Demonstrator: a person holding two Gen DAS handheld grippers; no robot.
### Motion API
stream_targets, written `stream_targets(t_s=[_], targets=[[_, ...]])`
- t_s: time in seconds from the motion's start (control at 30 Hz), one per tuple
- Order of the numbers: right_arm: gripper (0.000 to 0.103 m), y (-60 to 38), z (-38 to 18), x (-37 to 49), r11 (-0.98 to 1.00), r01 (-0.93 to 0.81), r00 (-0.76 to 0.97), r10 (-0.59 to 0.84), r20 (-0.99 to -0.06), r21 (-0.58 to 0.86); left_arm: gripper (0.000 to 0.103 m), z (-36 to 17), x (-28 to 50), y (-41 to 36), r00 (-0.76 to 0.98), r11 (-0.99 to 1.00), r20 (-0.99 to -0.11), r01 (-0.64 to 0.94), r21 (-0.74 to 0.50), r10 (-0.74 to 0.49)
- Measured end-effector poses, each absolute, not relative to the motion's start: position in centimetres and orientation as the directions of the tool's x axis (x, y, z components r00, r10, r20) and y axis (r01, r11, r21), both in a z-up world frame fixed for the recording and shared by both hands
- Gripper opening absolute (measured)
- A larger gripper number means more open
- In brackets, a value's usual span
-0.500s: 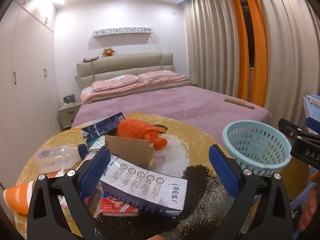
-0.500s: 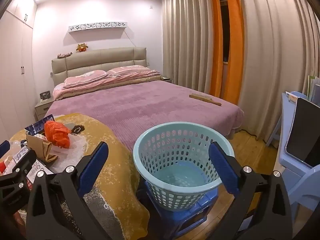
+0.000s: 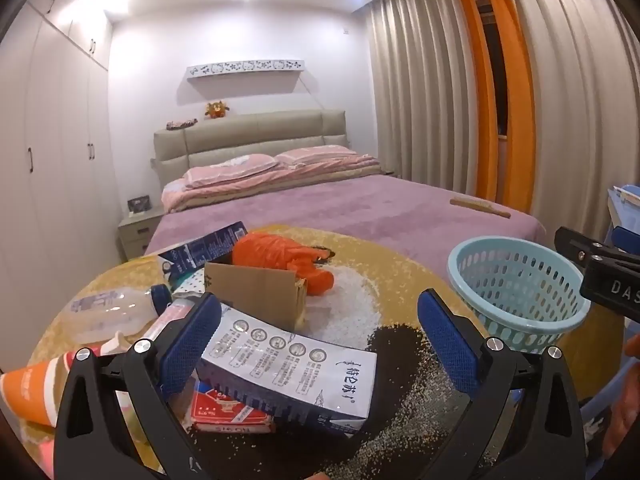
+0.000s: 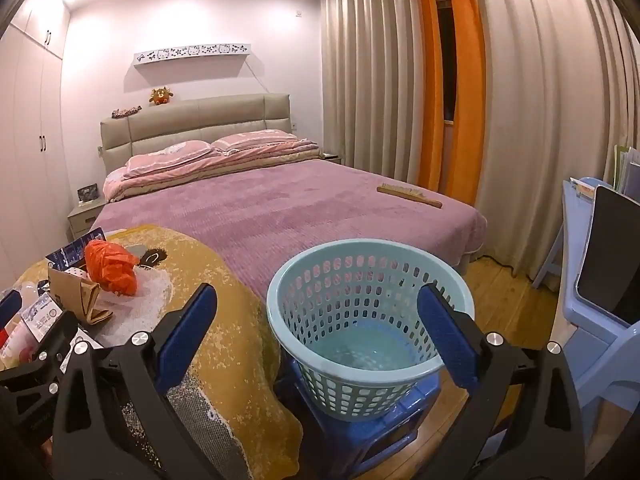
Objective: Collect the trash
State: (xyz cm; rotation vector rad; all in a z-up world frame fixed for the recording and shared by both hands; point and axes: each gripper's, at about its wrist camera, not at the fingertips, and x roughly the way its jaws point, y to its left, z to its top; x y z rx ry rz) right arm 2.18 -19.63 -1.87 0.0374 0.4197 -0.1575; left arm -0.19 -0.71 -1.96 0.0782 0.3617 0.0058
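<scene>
Trash lies on a round table with a yellow cloth (image 3: 384,256): a white and blue carton (image 3: 304,376), a cardboard box (image 3: 256,292), a crumpled orange bag (image 3: 280,256), a clear plastic bottle (image 3: 108,312), a dark blue carton (image 3: 208,246), a red packet (image 3: 224,412) and an orange cup (image 3: 28,384). My left gripper (image 3: 318,340) is open just above the white and blue carton. My right gripper (image 4: 316,330) is open and empty over the light blue basket (image 4: 368,316), which is empty. The basket also shows in the left wrist view (image 3: 516,284).
The basket stands on a blue stool (image 4: 384,432) right of the table. A bed with a purple cover (image 4: 280,208) lies behind, with a wooden brush (image 4: 408,195) on it. A blue chair (image 4: 592,320) stands at the right. Curtains (image 4: 540,100) hang behind.
</scene>
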Motion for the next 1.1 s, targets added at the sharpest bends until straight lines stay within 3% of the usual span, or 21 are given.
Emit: stream_targets(t_s=[1.1], targets=[[0.095,-19.37,-2.33,2.31,0.988,0.155,0.892,-0.141,-0.431,-0.003,0.096,-1.92,-0.04,-0.42,0.932,0.998,-0.362,0.012,0.068,0.014]])
